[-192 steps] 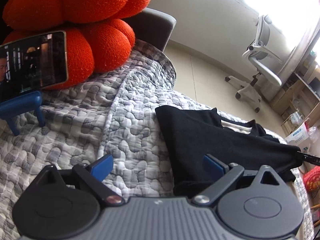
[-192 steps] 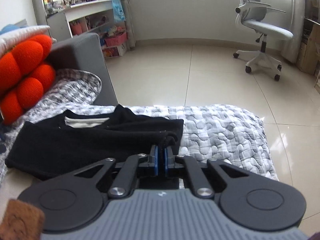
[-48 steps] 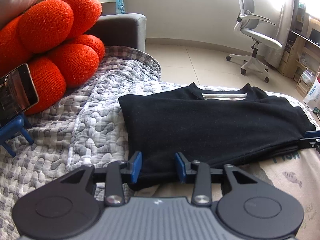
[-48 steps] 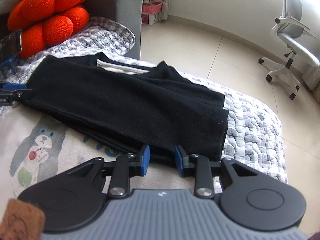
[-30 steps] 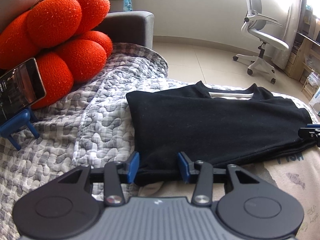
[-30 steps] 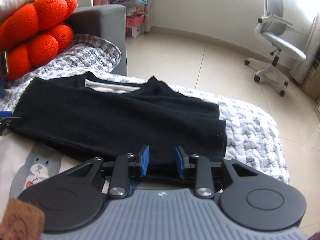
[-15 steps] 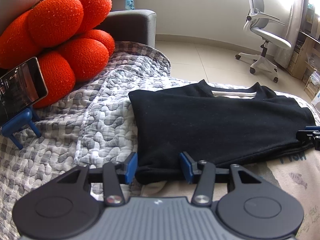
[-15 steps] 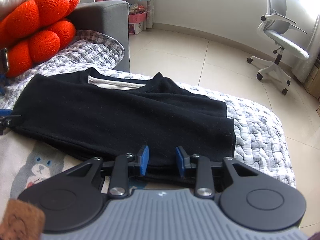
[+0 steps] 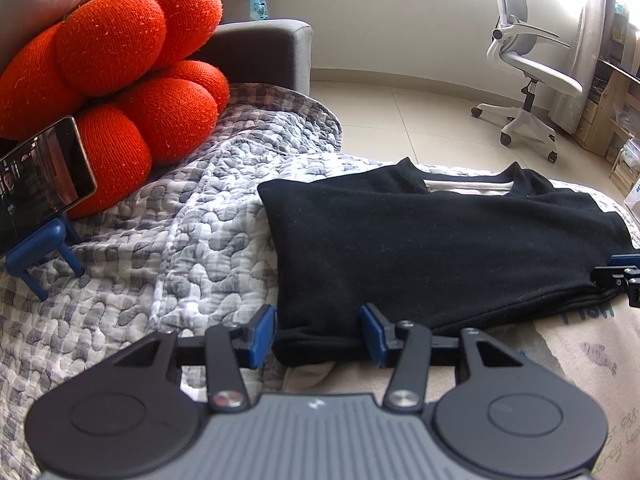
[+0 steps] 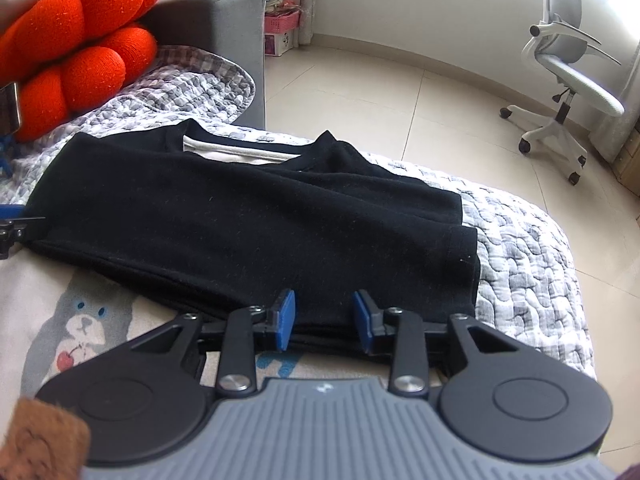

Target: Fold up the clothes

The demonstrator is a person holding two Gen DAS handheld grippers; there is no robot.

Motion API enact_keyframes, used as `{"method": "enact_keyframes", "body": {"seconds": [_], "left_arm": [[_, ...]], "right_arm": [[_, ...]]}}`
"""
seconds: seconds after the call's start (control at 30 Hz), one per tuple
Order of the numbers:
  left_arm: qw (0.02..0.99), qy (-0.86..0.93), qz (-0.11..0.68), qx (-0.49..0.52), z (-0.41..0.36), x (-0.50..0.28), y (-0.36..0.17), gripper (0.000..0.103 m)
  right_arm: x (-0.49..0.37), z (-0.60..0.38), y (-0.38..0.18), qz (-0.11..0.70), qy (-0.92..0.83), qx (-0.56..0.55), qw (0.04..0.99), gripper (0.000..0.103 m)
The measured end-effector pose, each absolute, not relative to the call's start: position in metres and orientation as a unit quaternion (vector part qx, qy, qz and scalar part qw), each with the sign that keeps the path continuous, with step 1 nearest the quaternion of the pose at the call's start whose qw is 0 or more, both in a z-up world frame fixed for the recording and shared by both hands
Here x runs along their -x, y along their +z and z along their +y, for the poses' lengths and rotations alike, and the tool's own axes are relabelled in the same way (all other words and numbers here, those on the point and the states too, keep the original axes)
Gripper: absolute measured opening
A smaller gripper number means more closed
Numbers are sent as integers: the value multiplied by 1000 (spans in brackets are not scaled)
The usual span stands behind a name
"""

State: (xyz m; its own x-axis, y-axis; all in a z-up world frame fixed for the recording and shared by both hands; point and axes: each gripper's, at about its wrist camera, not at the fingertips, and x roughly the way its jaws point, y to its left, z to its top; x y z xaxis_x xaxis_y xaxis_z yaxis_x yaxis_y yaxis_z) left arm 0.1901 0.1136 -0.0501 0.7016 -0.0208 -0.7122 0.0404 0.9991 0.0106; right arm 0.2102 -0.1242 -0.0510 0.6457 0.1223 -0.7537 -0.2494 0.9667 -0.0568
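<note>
A black T-shirt [image 9: 436, 248] with a white inner neck lies folded into a long band across the quilted grey bed cover [image 9: 192, 240]. My left gripper [image 9: 318, 334] stands open at the band's near left corner, blue pads on either side of the hem. In the right wrist view the same shirt [image 10: 240, 216] stretches leftward, and my right gripper [image 10: 323, 320] is open at its near right end, the pads flanking the folded edge. Each gripper's tip shows small at the other view's side edge.
Orange knitted cushions [image 9: 120, 80] and a phone on a blue stand [image 9: 40, 200] sit at the left. A cream printed blanket [image 10: 80, 320] lies under the shirt's near side. A grey sofa arm [image 10: 216, 40], tiled floor and a white office chair [image 9: 528, 76] lie beyond.
Six seconds ago the right gripper was shut on the shirt's edge; it has since let go. Over the last second both grippers stay open at the near hem, the left spreading slightly wider.
</note>
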Motion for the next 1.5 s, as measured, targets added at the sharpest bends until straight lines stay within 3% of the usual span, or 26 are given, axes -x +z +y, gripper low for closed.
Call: {"method": "enact_keyframes", "body": {"seconds": [0.57, 0.83, 1.5], "left_arm": [[923, -20, 384, -16, 114, -189, -49, 50], [943, -46, 329, 3, 109, -183, -26, 48], [931, -43, 361, -34, 96, -198, -51, 47]], "right_arm": [[-215, -145, -49, 402, 83, 56, 910, 38], [-219, -176, -40, 393, 70, 17, 917, 38], [-268, -168, -59, 362, 92, 35, 927, 39]]}}
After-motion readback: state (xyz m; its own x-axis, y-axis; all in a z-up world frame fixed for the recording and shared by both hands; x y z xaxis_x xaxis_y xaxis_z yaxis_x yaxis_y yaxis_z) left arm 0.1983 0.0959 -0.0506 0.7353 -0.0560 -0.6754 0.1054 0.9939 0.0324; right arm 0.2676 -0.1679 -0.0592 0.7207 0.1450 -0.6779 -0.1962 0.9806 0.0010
